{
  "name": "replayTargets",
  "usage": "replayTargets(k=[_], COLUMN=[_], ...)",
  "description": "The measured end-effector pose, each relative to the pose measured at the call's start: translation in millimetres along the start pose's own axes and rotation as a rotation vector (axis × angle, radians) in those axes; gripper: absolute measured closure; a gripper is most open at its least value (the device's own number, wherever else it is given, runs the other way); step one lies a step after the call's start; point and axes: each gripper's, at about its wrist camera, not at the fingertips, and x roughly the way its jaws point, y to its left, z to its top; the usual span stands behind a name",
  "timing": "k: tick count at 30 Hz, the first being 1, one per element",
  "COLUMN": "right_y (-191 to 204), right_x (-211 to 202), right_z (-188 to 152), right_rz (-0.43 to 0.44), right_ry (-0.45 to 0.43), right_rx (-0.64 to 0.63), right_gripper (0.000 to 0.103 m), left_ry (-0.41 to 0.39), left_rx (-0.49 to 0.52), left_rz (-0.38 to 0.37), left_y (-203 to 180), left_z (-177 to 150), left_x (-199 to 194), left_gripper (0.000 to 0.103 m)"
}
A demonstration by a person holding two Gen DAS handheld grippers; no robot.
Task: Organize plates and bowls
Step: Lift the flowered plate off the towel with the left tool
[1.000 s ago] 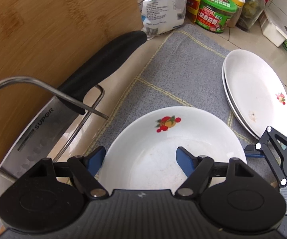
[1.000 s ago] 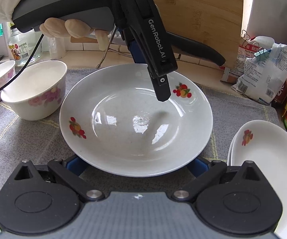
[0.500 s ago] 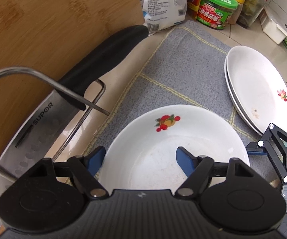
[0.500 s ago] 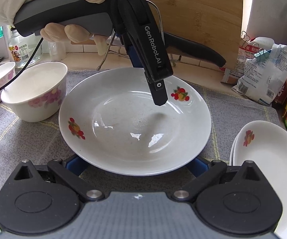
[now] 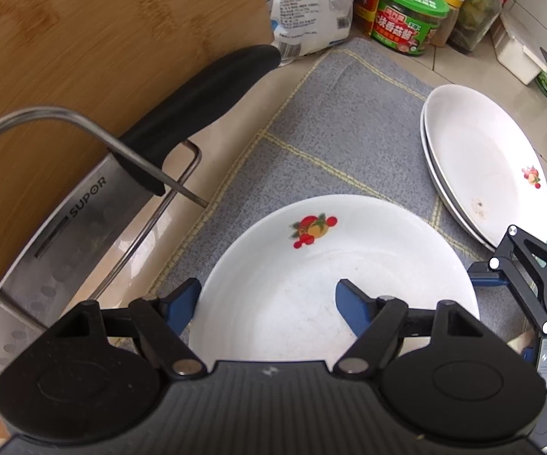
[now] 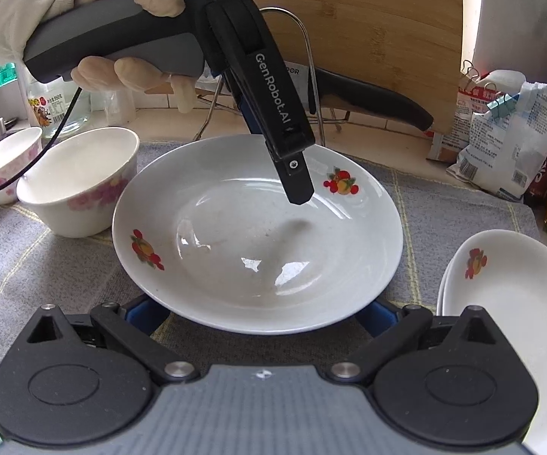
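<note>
A white plate (image 5: 330,276) with fruit decals lies on the grey mat (image 5: 349,132); in the right wrist view the plate (image 6: 258,235) fills the middle. My left gripper (image 5: 269,299) points steeply down over its left rim, open, one blue finger outside the rim and one above the inside. Its black finger (image 6: 296,185) hangs just over the plate and casts a shadow on it. My right gripper (image 6: 262,318) stands open at the near rim, its blue fingers spread wide on either side and their tips hidden under the rim. Two more plates (image 5: 489,167) are stacked to the right.
A cleaver (image 5: 152,159) rests in a wire rack (image 5: 46,117) against a wooden board (image 5: 83,38) on the left. Bags and jars (image 5: 406,19) line the back. A flowered bowl (image 6: 80,185) and a smaller one (image 6: 4,167) stand left of the plate.
</note>
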Motion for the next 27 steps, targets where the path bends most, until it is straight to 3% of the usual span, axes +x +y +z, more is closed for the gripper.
replayTargets(k=[9,27], right_y=[1,-1], right_x=[-7,-20], right_z=[1,-1], right_rz=[-0.002,0.008], right_ry=[-0.001,-0.002], right_rx=[-0.033,-0.055], right_gripper=[0.0,0.0], left_ry=[-0.019,-0.033], left_rx=[-0.016,-0.008], left_rz=[0.008,-0.009], left_y=[1,-5], left_z=[-6,-8], left_x=[-11,-25], left_gripper=[0.035,0.035])
